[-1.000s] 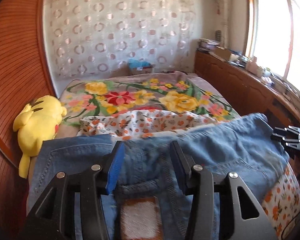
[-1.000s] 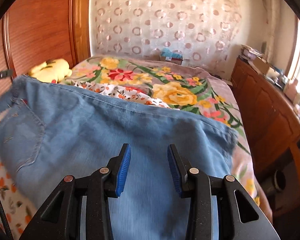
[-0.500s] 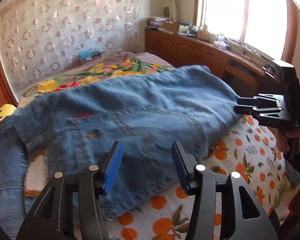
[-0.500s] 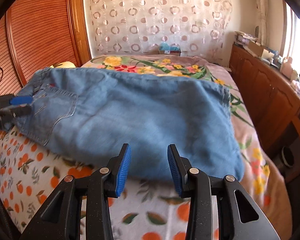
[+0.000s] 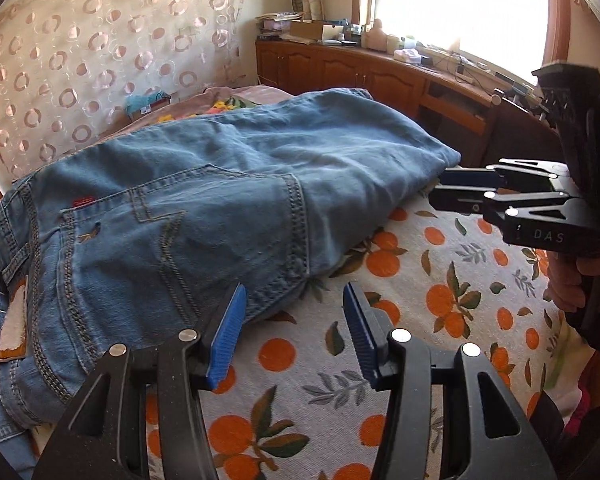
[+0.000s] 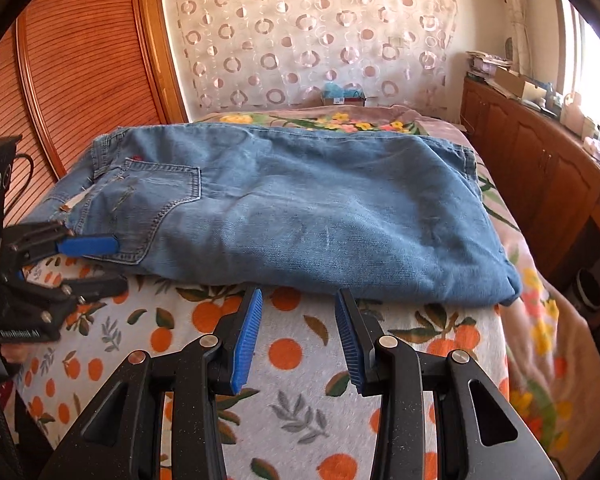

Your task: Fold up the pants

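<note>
Blue jeans [image 5: 228,184] lie folded across the bed, back pocket up, the waistband at the left in both views [image 6: 300,208]. My left gripper [image 5: 295,296] is open just off the jeans' near edge by the pocket; its left pad overlaps the denim edge and nothing is pinched. From the right wrist view it shows at the left [image 6: 112,264]. My right gripper [image 6: 298,298] is open over the bedcover, just short of the jeans' near fold. From the left wrist view it shows near the folded leg end [image 5: 436,190], held by a hand [image 5: 568,284].
An orange-print cover [image 6: 292,360] lies on the near part of the bed, a floral blanket [image 6: 340,122] behind. A wooden headboard [image 6: 80,80] stands at the left and low wooden cabinets [image 6: 540,160] with clutter run under the window at the right.
The jeans, earlier lifted close in front of both grippers, now lie flat on the bed. Both grippers have drawn back to the near edge, and the left view has swung right.
</note>
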A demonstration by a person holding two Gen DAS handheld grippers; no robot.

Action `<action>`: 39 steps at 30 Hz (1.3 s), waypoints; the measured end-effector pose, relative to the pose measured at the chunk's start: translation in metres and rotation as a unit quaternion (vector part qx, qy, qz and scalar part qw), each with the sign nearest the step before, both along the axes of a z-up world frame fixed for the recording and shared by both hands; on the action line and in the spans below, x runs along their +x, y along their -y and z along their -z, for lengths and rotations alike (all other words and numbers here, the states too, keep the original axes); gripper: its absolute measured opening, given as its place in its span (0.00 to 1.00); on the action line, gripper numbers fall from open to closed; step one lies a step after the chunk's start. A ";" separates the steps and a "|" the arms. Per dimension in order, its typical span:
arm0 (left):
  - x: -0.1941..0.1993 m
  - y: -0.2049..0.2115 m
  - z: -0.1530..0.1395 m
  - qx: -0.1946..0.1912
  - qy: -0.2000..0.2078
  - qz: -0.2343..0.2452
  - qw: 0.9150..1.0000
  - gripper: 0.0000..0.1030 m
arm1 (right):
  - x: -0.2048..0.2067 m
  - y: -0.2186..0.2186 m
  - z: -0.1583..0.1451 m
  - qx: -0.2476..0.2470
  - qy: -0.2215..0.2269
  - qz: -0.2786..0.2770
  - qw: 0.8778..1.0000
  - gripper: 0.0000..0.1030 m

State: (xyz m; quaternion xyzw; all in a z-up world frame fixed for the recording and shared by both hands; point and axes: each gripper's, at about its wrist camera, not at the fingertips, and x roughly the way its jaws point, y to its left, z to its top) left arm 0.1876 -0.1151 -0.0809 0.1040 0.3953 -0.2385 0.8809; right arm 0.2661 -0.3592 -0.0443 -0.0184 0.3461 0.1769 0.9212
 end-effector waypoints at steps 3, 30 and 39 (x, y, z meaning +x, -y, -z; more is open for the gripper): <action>0.000 0.007 0.002 0.006 -0.002 0.003 1.000 0.50 | -0.006 0.002 -0.005 0.002 0.009 0.003 1.000 0.38; 0.033 -0.003 -0.031 0.017 0.031 -0.014 0.999 0.00 | -0.008 -0.017 0.011 -0.007 -0.004 -0.012 1.000 0.38; 0.032 -0.001 -0.018 0.002 0.002 -0.003 1.000 0.11 | -0.001 -0.012 0.011 0.000 -0.009 -0.006 1.000 0.38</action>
